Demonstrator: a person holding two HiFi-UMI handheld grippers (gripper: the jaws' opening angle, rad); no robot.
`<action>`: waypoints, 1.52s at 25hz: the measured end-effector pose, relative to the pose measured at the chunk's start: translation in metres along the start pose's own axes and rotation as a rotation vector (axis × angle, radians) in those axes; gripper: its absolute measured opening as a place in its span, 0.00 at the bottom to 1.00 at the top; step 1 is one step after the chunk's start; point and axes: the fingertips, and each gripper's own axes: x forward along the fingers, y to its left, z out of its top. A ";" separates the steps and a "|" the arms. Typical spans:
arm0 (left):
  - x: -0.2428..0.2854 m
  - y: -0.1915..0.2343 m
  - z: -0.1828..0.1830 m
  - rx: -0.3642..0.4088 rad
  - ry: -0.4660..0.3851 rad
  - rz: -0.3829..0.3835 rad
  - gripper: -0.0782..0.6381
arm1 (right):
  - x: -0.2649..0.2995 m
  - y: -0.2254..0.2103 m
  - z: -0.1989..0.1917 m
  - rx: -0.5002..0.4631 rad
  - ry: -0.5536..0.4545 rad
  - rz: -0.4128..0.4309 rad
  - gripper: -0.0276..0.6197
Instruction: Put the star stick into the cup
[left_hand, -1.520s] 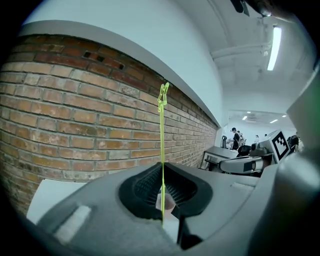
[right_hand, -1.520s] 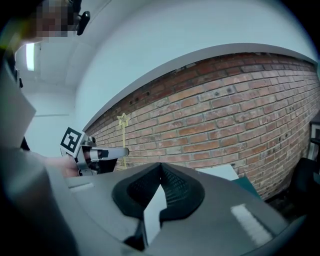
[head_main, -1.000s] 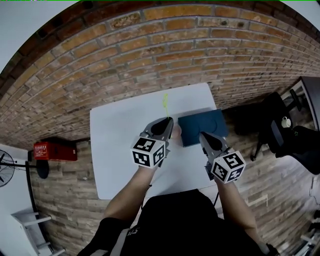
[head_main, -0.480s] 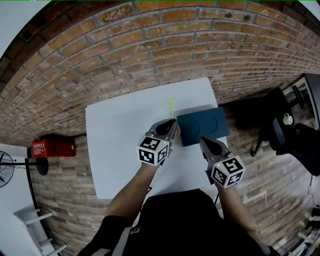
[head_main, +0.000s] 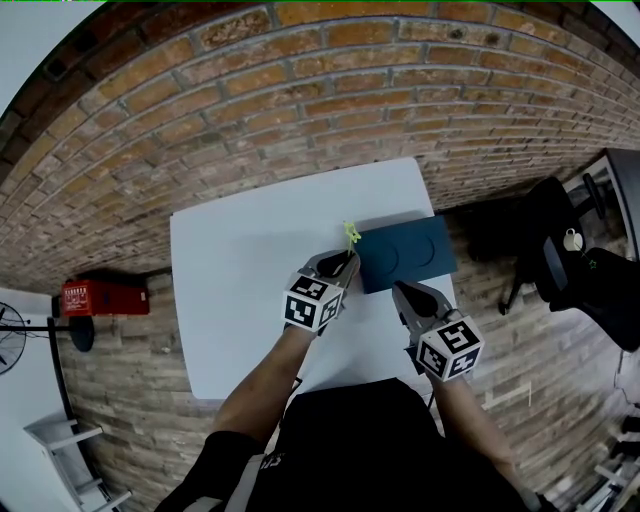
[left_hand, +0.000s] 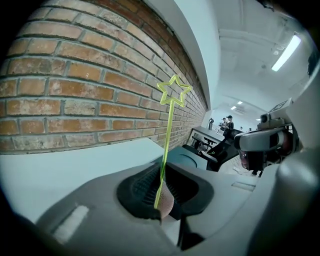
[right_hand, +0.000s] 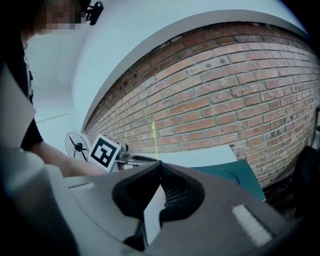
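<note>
A thin yellow-green star stick (head_main: 351, 236) stands upright in my left gripper (head_main: 338, 266), which is shut on its lower end. In the left gripper view the stick (left_hand: 167, 135) rises from between the jaws, with its star on top. Just right of it, a dark teal flat block (head_main: 405, 252) with two round recesses lies on the white table (head_main: 240, 290); the star is above the block's left edge. My right gripper (head_main: 399, 291) hovers near the block's front edge, its jaws closed with nothing between them. No separate cup can be made out.
The table is small, with a brick surface around it on all sides. A black chair (head_main: 560, 262) stands to the right, with a red box (head_main: 95, 297) and a fan (head_main: 12, 345) to the left. My left gripper's marker cube (right_hand: 105, 152) shows in the right gripper view.
My left gripper has carried the star stick right and nearer, from beyond the block's left side to over its left edge. The right gripper has drifted slightly left.
</note>
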 end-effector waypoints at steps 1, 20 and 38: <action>0.000 0.000 -0.003 -0.002 0.009 -0.002 0.16 | -0.001 0.001 -0.001 0.000 0.002 0.000 0.04; -0.018 0.004 -0.006 -0.011 0.017 0.020 0.23 | -0.008 0.020 -0.005 0.008 0.004 0.009 0.04; -0.148 0.007 0.041 0.067 -0.206 0.068 0.23 | -0.010 0.085 0.022 -0.065 -0.066 -0.003 0.04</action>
